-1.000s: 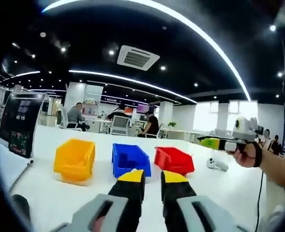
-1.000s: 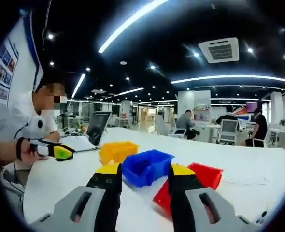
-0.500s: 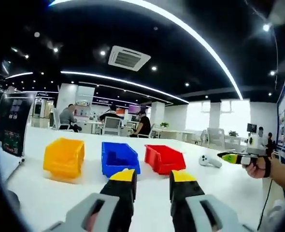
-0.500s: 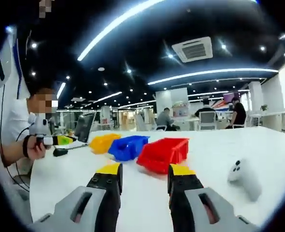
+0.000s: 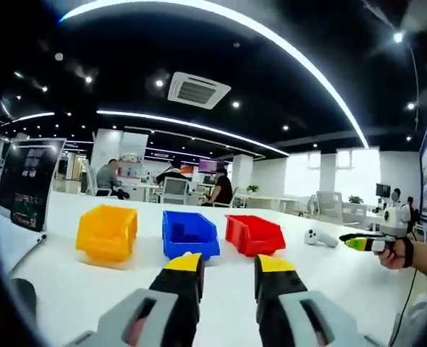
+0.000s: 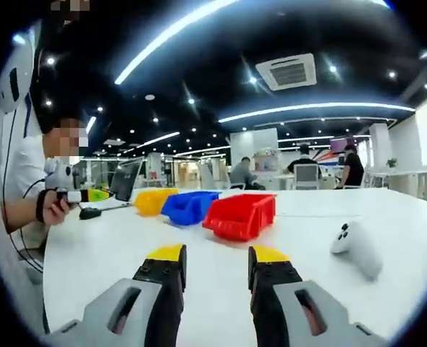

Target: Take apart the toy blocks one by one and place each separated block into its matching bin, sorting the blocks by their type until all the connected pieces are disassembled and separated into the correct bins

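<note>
Three bins stand in a row on the white table: a yellow bin [image 5: 106,233], a blue bin [image 5: 189,234] and a red bin [image 5: 255,235]. My left gripper [image 5: 229,266] hovers in front of them, open, with nothing between its yellow-tipped jaws. From the right gripper view the red bin [image 6: 241,215] is nearest, then the blue bin [image 6: 188,206] and the yellow bin [image 6: 155,201]. My right gripper [image 6: 217,254] is open and holds nothing. It also appears far right as the right gripper [image 5: 362,242]. The left gripper [image 6: 90,195] appears at far left.
A white hand controller [image 5: 320,237] lies right of the red bin, also seen as the controller [image 6: 357,247]. A dark screen [image 5: 29,184] stands at the table's left edge, and a laptop [image 6: 127,186] sits behind the bins. People sit at desks in the background.
The left jaws have spread wider. The right gripper has swung away to the right and lower, so its camera now sees the bins at the left and the controller at the right.
</note>
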### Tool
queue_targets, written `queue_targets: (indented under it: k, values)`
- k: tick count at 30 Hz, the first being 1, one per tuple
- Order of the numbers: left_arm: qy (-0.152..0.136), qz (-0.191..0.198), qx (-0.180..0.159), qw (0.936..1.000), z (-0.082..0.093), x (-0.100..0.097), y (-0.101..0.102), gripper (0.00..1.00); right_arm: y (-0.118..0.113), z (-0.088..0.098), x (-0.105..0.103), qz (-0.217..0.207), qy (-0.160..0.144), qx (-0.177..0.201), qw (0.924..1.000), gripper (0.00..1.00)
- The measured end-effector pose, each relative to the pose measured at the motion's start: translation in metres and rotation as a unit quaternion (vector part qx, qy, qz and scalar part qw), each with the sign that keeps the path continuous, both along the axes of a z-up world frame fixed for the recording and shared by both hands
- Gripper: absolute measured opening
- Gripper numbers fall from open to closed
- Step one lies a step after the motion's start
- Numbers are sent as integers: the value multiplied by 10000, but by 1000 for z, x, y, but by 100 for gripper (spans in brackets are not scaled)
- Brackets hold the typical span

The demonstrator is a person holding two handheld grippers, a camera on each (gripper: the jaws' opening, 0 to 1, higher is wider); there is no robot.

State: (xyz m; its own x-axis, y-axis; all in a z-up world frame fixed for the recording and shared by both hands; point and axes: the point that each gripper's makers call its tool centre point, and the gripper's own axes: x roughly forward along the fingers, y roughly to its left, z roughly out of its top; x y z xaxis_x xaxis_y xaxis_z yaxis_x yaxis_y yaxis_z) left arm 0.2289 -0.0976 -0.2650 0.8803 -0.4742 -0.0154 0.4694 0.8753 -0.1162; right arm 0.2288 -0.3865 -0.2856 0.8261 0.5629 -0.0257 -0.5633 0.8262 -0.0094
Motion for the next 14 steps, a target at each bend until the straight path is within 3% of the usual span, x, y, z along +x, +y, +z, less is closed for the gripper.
queue_targets:
  k: [14]
  values:
    - [-338,-176,428,9984,18,-4,-15,28,10,12,-1,129,-158,-144,9997,35]
